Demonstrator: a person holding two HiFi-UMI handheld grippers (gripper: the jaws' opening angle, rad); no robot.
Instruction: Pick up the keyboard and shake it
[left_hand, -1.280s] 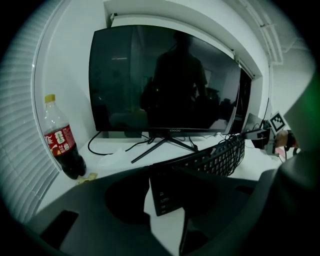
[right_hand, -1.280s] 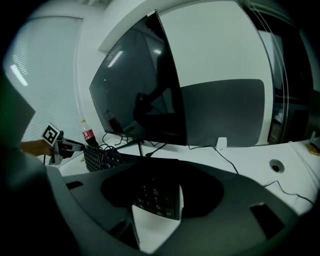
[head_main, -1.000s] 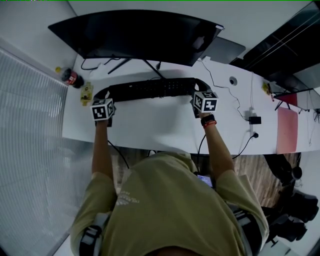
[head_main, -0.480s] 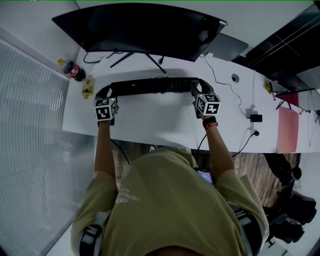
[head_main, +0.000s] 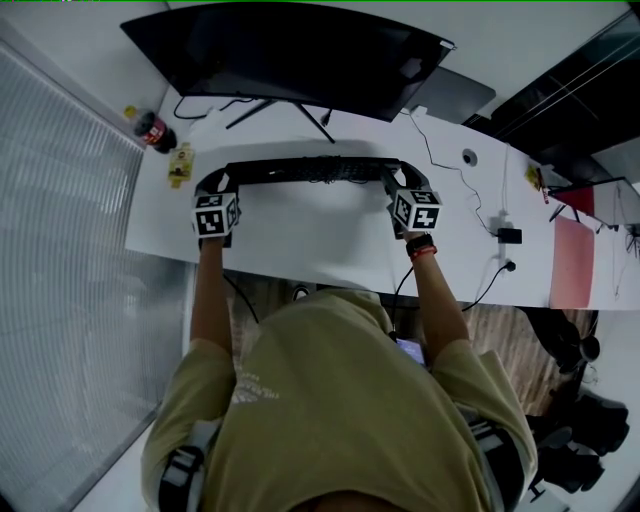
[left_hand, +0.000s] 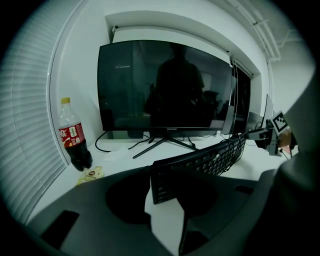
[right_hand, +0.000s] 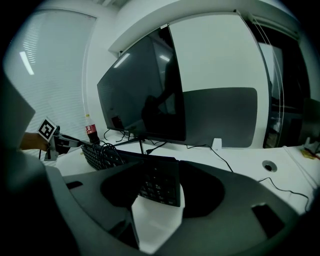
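I hold both arms stretched toward the far side, left forearm (head_main: 205, 300) and right forearm (head_main: 437, 300) about parallel. My left gripper (head_main: 208, 188) and right gripper (head_main: 397, 180) each clamp an end of the keyboard (head_main: 310, 170).

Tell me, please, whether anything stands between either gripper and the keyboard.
Nothing visible does. The left gripper is shut on the left end of the keyboard and the right gripper on its right end, each end sitting directly between the jaws. The keyboard is held tilted over the white desk, in front of the monitor.
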